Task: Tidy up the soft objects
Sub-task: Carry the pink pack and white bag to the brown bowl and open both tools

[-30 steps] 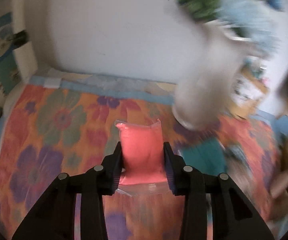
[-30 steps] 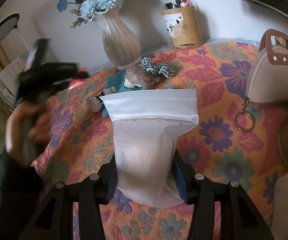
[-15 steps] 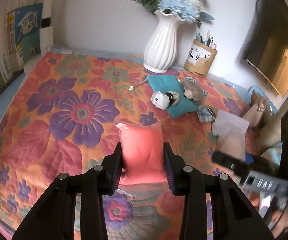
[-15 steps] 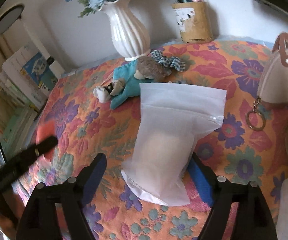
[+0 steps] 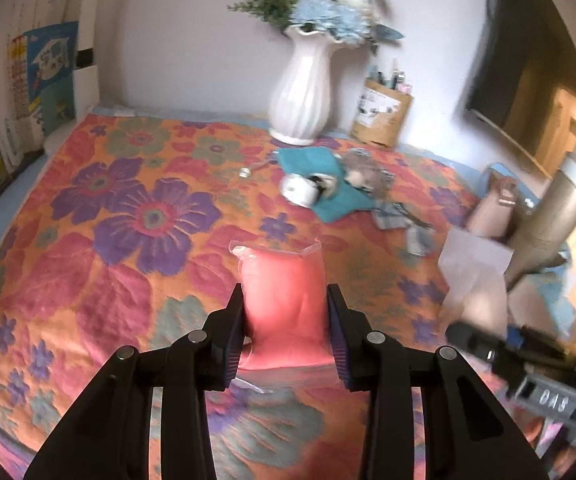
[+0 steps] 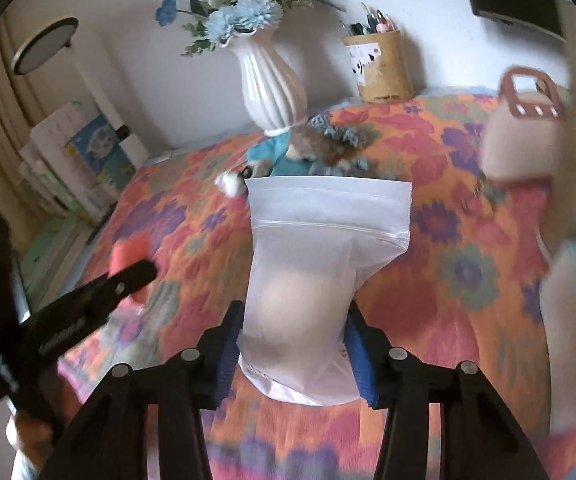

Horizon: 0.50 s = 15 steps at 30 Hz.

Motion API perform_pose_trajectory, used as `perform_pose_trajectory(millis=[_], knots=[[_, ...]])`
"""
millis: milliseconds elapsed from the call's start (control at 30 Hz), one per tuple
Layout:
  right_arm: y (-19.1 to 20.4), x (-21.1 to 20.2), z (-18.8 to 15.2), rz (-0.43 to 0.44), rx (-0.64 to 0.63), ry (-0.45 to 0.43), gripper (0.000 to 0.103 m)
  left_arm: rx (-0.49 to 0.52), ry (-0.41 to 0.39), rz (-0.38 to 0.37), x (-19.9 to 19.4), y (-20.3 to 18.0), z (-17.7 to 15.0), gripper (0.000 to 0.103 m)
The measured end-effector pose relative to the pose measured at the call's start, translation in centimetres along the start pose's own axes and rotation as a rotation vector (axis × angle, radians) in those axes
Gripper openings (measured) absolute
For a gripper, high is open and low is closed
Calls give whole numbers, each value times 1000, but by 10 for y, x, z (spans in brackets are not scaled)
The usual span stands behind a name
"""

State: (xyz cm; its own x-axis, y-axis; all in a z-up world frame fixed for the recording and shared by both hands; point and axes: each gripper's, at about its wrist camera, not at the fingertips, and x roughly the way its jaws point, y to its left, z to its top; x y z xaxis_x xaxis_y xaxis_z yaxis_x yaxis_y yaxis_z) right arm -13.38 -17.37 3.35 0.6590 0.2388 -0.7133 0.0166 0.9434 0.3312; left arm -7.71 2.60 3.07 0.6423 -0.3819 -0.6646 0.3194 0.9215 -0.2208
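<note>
A floral cloth [image 5: 87,208] covers the whole surface, with a white vase [image 5: 304,92] and a pen pot [image 5: 382,120] along the far wall and a tan bag [image 6: 524,136] at far right. The soft clutter, a teal cloth [image 5: 328,184] and a brown plush [image 5: 368,174] lying on it, sits just near the vase, ahead and to the right of the left gripper [image 5: 285,332] and straight ahead of the right gripper [image 6: 294,342]. The left gripper pinches a pink pouch [image 5: 281,292] at its lower half; the pouch's long axis runs away from the jaws, top edge far. The right gripper has a white zip pouch [image 6: 324,264] between its pads, bulged at the bottom, long axis likewise pointing away, seal end far; its jaws are closing and the blue pads appear to touch the pouch's sides. Judged from this, both pouches are carried clear of the cloth and have yet to be set down; the right hand is the nearer to the clutter by the vase, the left the nearer to the bare cloth at left. Only the left view shows a silver cylinder [image 5: 556,216] at right and a dark screen [image 5: 528,80] on the wall; only the right view shows the bag's handle and the books [image 6: 79,160] beside the curtain at far left.
</note>
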Motion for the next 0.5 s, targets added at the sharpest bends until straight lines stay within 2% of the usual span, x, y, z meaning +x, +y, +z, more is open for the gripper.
perform_pose_trajectory(millis=[133, 267, 400, 500], knots=[[-11, -30, -10, -19, 22, 4, 47, 36, -12, -85, -14, -33, 1, 34], [-27, -78, -8, 0, 53, -86, 47, 93, -36, -174, -31, -75, 10, 34], [-52, -126, -3, -62, 98, -166, 47, 165, -67, -289, -50, -127, 19, 34], [-80, -153, -3, -97, 161, -213, 47, 215, -65, -344, -56, -161, 22, 34]])
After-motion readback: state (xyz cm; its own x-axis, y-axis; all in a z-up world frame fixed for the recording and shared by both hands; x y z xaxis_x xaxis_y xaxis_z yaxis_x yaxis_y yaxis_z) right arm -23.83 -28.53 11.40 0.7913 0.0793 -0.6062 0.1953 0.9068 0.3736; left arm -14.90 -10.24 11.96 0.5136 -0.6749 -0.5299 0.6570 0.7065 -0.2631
